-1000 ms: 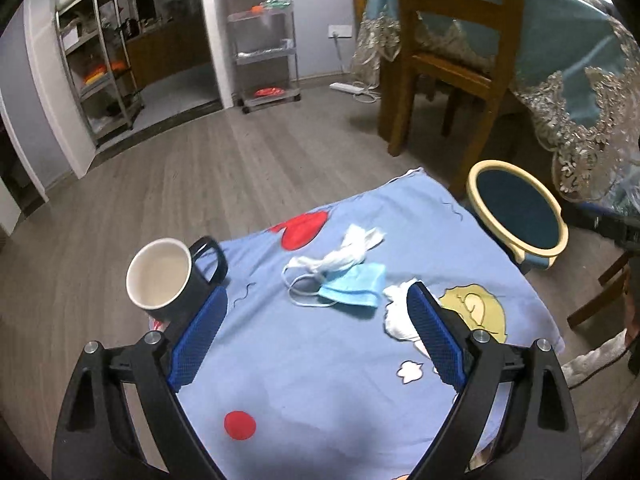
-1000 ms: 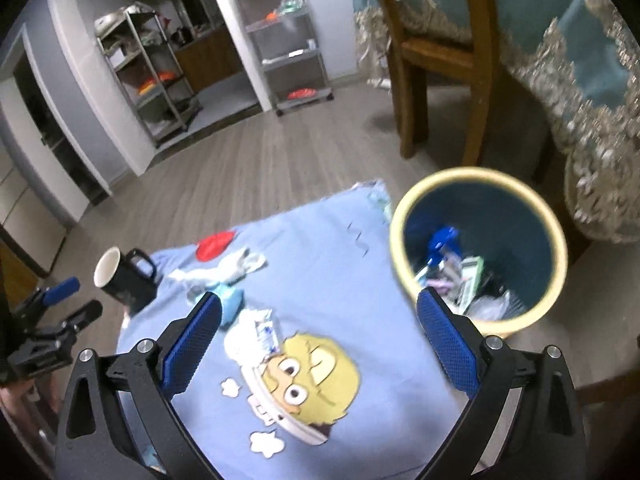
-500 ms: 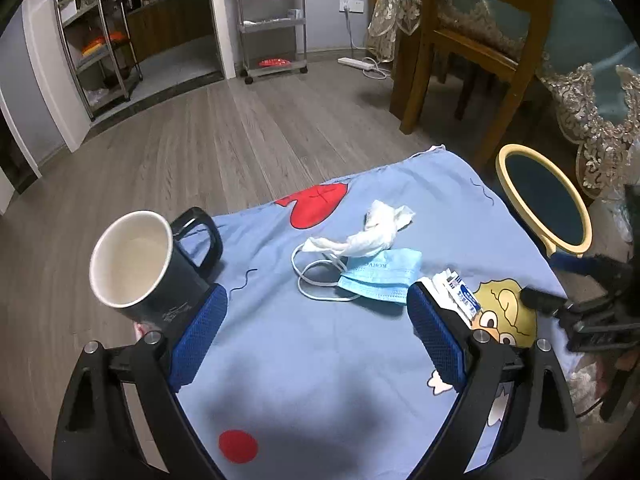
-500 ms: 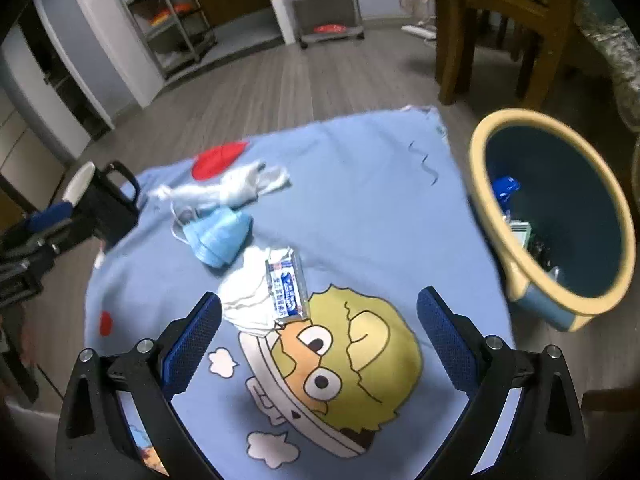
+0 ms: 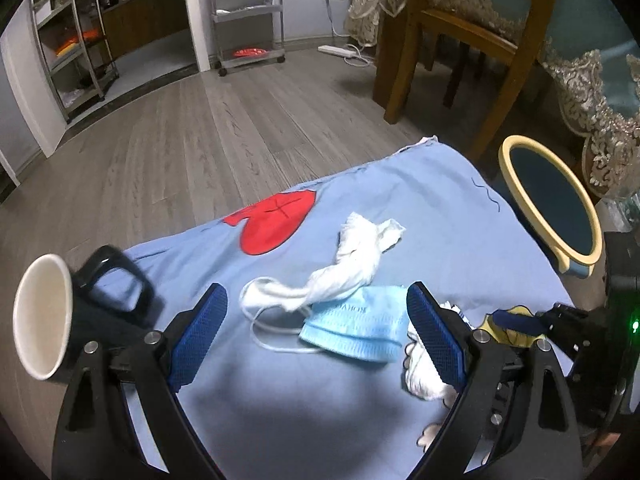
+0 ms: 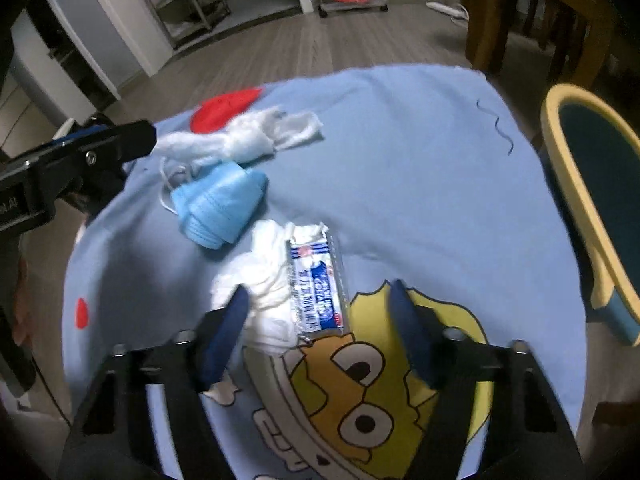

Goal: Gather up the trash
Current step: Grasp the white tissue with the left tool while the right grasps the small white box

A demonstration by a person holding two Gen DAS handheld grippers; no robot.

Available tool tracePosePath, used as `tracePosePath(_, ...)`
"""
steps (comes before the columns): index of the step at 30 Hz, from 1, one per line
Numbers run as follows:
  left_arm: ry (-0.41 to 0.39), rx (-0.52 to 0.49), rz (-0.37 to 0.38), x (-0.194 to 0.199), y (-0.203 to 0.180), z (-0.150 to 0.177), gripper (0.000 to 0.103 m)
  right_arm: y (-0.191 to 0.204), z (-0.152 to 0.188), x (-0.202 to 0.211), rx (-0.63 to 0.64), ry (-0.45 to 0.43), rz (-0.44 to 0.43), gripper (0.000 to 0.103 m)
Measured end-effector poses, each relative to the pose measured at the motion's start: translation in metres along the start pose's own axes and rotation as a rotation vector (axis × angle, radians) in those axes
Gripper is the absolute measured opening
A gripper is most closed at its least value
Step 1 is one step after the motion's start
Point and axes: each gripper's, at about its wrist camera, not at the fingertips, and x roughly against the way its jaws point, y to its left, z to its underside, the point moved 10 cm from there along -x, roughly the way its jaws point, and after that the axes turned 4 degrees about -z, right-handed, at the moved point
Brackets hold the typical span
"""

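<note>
A blue face mask [image 5: 356,326] [image 6: 218,208] lies on the blue cartoon cloth [image 5: 432,216] [image 6: 400,152] with a twisted white tissue [image 5: 352,264] [image 6: 240,138] behind it. A second crumpled white tissue [image 6: 260,292] [image 5: 420,376] and a blue-and-white wrapper [image 6: 316,284] lie beside the mask. My left gripper [image 5: 316,340] is open, low over the mask. My right gripper [image 6: 320,336] is open, its fingers either side of the crumpled tissue and wrapper. The yellow-rimmed blue trash bin [image 5: 548,208] [image 6: 592,200] stands off the cloth's right edge.
A black mug [image 5: 60,320] with a white inside stands at the cloth's left edge. A wooden chair [image 5: 460,40] and a table with a lace-trimmed cloth [image 5: 592,60] stand behind the bin. Metal shelves [image 5: 248,12] stand on the far floor.
Both grippers have come down closer to the cloth. The right gripper swung away from the bin to the crumpled tissue and wrapper. The left one moved in over the mask.
</note>
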Motion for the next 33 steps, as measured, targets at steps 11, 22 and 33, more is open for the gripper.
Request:
tracePosePath(11, 0.102, -0.072, 0.024, -0.030, -0.015, 0.012, 0.015, 0.009, 0.003, 0.002, 0.049, -0.009, -0.022, 0.032)
tracePosePath(22, 0.028, -0.108, 0.020, 0.013, -0.020, 0.005, 0.004, 0.025, -0.005, 0.041, 0.063, -0.076, -0.076, 0.032)
tracePosePath(33, -0.083, -0.114, 0.033, 0.090, -0.034, -0.002, 0.002, 0.020, -0.004, 0.088, 0.038, -0.114, -0.055, 0.032)
